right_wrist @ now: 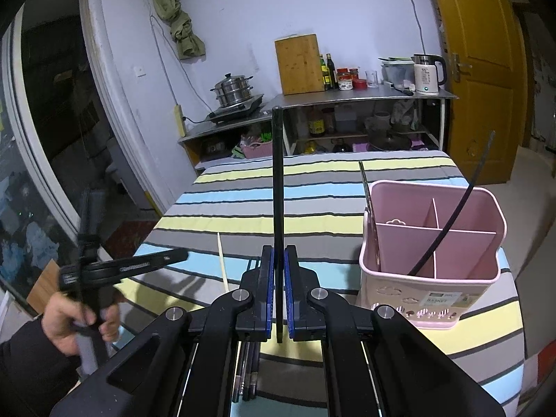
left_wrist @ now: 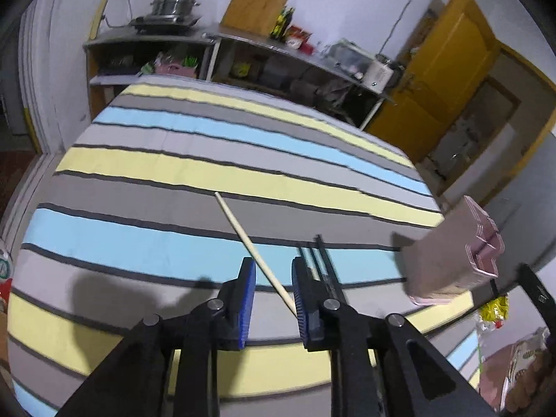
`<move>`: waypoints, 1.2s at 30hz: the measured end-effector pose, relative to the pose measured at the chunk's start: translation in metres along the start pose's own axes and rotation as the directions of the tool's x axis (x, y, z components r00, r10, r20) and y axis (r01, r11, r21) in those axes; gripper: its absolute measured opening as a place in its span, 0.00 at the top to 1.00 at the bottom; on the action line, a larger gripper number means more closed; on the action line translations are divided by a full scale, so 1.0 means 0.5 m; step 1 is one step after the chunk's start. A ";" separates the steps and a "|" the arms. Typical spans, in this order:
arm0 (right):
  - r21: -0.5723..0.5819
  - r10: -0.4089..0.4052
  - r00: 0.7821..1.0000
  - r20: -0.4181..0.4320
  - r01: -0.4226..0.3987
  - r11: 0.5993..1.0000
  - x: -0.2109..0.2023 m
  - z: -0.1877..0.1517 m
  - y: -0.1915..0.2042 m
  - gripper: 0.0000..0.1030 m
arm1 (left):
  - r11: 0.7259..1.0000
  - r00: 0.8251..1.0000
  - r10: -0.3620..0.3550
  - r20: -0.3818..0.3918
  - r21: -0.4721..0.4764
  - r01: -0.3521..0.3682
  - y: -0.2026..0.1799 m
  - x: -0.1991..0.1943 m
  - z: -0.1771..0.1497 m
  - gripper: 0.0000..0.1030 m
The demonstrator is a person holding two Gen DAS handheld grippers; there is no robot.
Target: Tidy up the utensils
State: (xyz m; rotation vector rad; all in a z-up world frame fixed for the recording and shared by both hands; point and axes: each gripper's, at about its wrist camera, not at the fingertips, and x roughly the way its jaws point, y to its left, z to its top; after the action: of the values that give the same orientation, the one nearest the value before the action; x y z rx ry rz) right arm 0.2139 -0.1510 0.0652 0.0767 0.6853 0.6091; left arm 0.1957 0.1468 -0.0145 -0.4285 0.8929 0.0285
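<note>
My left hand-held gripper [left_wrist: 272, 299] has its jaws parted around a pale chopstick [left_wrist: 250, 246] lying on the striped cloth [left_wrist: 173, 170] of the desk; the pads are not pressing it. My right hand-held gripper [right_wrist: 279, 299] is clamped on a black chopstick [right_wrist: 278, 187], held upright. The pink basket [right_wrist: 431, 243] stands at the right, one black chopstick leaning inside. A steel shelf [right_wrist: 365, 99] with a steamer [right_wrist: 232, 90] lines the far wall; a yellow door [right_wrist: 479, 69] is far right.

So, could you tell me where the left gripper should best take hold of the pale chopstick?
Grip the pale chopstick near its close end, coming down from above. It lies flat on the striped cloth, slanting away, and that end already sits between the open left gripper pads.
</note>
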 end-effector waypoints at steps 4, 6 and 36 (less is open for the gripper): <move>-0.002 -0.005 1.000 0.000 0.005 1.000 0.001 0.003 -0.002 0.95 | 0.998 0.999 0.044 -0.029 -0.032 -0.045 0.024 0.064 0.022 0.79; -0.004 -0.006 1.000 0.000 0.006 1.000 0.002 0.005 -0.002 0.95 | 0.997 0.997 0.070 -0.032 -0.034 -0.071 0.028 0.090 0.034 0.79; -0.004 -0.006 1.000 0.006 0.006 1.000 0.001 0.009 -0.006 0.95 | 0.969 0.969 0.245 -0.024 0.053 -0.243 0.000 0.136 0.086 0.95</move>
State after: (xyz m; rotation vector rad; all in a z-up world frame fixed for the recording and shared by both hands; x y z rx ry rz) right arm 0.2186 -0.1524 0.0677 0.0725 0.6781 0.6042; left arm 0.2710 0.1526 -0.0427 -0.2710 0.9708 0.2257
